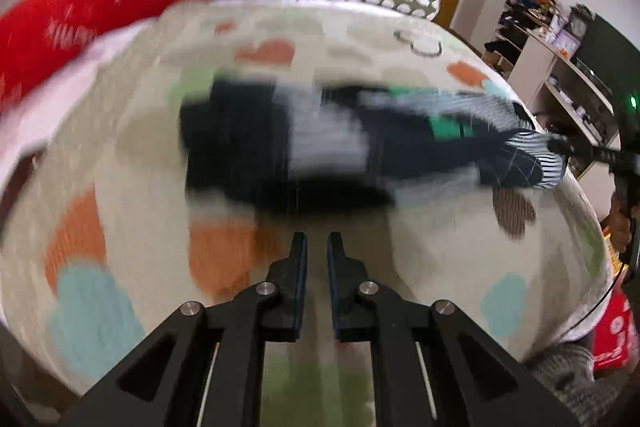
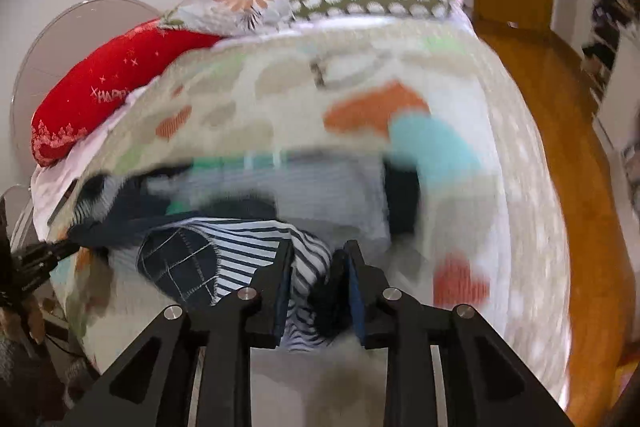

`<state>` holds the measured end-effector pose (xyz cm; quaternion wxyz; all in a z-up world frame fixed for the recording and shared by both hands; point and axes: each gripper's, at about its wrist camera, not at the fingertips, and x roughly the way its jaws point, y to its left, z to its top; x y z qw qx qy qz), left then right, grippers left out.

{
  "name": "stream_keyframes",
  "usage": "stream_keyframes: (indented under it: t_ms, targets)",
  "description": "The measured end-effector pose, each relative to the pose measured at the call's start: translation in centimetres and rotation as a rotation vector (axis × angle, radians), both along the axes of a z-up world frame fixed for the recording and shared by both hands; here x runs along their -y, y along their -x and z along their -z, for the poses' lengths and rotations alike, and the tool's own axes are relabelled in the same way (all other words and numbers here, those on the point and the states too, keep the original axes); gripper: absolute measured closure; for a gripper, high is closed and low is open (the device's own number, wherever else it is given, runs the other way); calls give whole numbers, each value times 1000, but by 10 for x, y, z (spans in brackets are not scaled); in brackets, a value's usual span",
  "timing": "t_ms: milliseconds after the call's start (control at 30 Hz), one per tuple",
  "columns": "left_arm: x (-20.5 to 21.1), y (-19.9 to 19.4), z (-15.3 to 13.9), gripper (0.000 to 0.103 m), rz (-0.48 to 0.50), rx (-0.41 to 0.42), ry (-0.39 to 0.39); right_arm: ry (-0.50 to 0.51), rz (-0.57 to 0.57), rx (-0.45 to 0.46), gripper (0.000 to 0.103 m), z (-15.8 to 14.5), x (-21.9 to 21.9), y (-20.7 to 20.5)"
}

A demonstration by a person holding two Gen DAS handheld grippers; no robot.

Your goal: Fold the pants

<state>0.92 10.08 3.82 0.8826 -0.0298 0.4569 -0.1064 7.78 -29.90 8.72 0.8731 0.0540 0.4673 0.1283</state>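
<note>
The pants (image 1: 304,147) are dark navy with pale striped panels and a green patch. They lie blurred across the middle of a bed with a patterned blanket (image 1: 120,155). My left gripper (image 1: 317,241) is nearly shut and empty, just short of the pants' near edge. My right gripper (image 2: 316,251) is shut on a striped and navy end of the pants (image 2: 240,251), with cloth bunched between its fingers. In the left wrist view the right gripper (image 1: 560,147) holds the pants' right end.
Red Christmas pillows (image 2: 100,83) and a floral pillow (image 2: 240,3) lie at the head of the bed. A wooden floor (image 2: 580,187) and door lie to the right. Shelves (image 1: 560,67) with clutter stand at the right in the left wrist view.
</note>
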Motion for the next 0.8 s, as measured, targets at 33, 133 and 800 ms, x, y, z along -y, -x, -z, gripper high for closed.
stream_keyframes:
  t_ms: [33, 133, 800]
  targets:
    - [-6, 10, 4, 94, -18, -14, 29, -21, 12, -13, 76, 5, 6, 10]
    - [-22, 32, 6, 94, -69, -21, 94, -78, 53, -37, 76, 14, 23, 43]
    - [-6, 44, -46, 56, -86, 145, 111, -97, 140, -68, 43, 28, 4, 47]
